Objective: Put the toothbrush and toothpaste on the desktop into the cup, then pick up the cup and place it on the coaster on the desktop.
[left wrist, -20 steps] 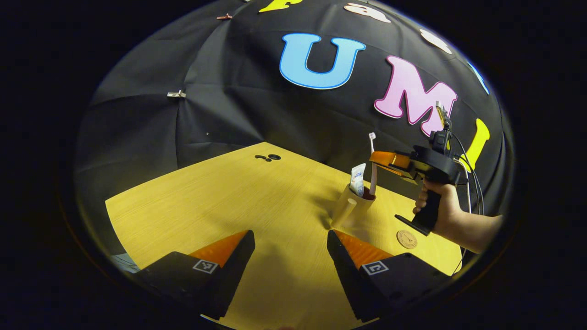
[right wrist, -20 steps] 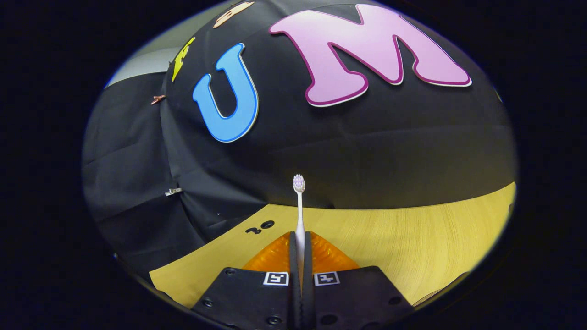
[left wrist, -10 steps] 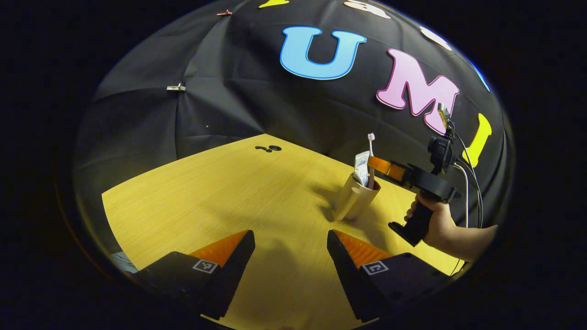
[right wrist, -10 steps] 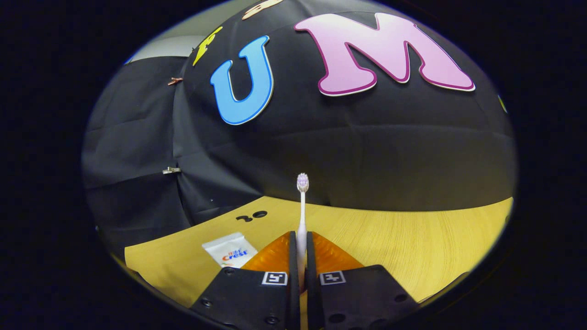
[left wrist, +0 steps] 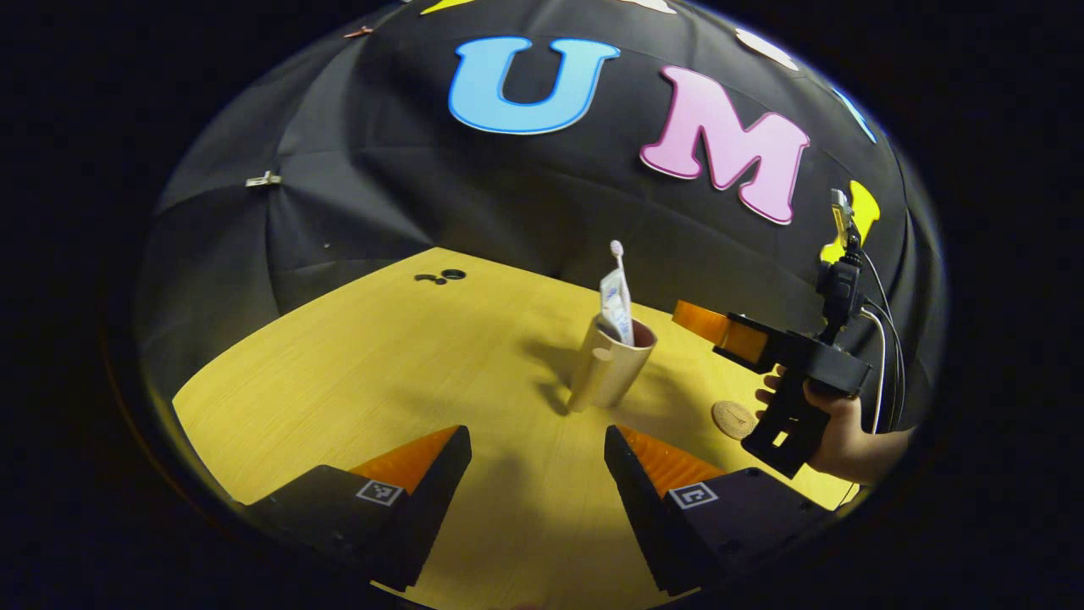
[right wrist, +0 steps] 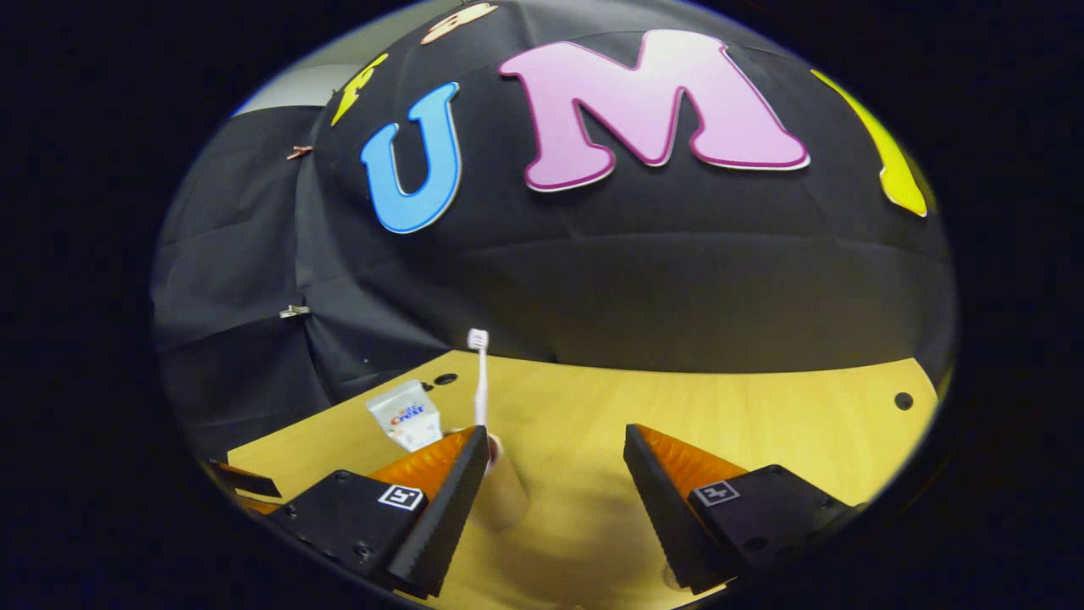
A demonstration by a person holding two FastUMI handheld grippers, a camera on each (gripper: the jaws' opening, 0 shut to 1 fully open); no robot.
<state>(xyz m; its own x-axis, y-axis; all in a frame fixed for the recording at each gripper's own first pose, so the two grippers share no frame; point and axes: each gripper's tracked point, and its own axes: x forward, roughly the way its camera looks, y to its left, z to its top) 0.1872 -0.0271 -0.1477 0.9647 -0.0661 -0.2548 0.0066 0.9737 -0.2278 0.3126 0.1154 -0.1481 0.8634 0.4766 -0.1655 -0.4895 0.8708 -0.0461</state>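
- Standing in the cup (left wrist: 608, 364) at mid-desk, the toothbrush (left wrist: 619, 269) and toothpaste (left wrist: 616, 307) are both loaded; the cup sits on the wooden desktop (left wrist: 381, 373), about 12 o'clock from the left gripper (left wrist: 537, 462).
- The coaster (left wrist: 733, 418) lies near the cup, at its 4 o'clock in the left gripper view.
- Both tools are spread wide and hold nothing: the left gripper low over the desk, the right gripper (right wrist: 555, 474) just beside the cup, which sits by its left finger.
- Risk: I judge the tall cup top-heavy; a finger nudging its wall could tip it, and a high or off-centre grip could swing it.
- The toothbrush's long axis runs near vertical, bristles up, leaning slightly to 11 o'clock; the toothpaste stands upright, flat end up.
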